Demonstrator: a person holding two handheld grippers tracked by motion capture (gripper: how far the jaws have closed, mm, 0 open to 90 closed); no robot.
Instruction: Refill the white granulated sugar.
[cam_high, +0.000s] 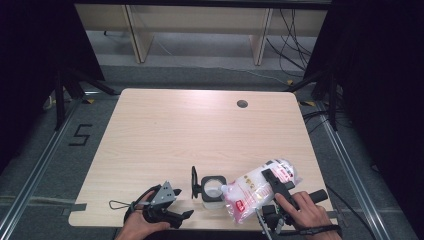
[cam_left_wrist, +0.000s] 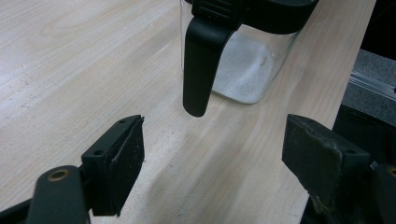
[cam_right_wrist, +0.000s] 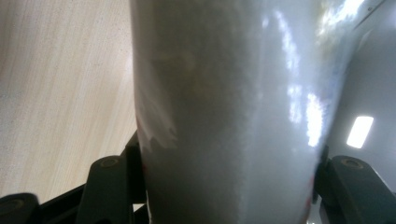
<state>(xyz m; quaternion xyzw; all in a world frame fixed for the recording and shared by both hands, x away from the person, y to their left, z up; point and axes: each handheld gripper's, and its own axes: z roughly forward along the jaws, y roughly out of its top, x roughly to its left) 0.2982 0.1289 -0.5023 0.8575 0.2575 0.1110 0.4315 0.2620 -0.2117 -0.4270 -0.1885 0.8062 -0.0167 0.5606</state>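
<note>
My right jaws clamp bag across its middle – long axis tilted, spout low, at open jar mouth beyond jaw tips. My left jaws wide, empty – jar handle straight ahead, untouched. Jar on counter.

The high view looks down on the whole table, while both gripper views sit close above its near edge, the left one sharing the jar.
</note>
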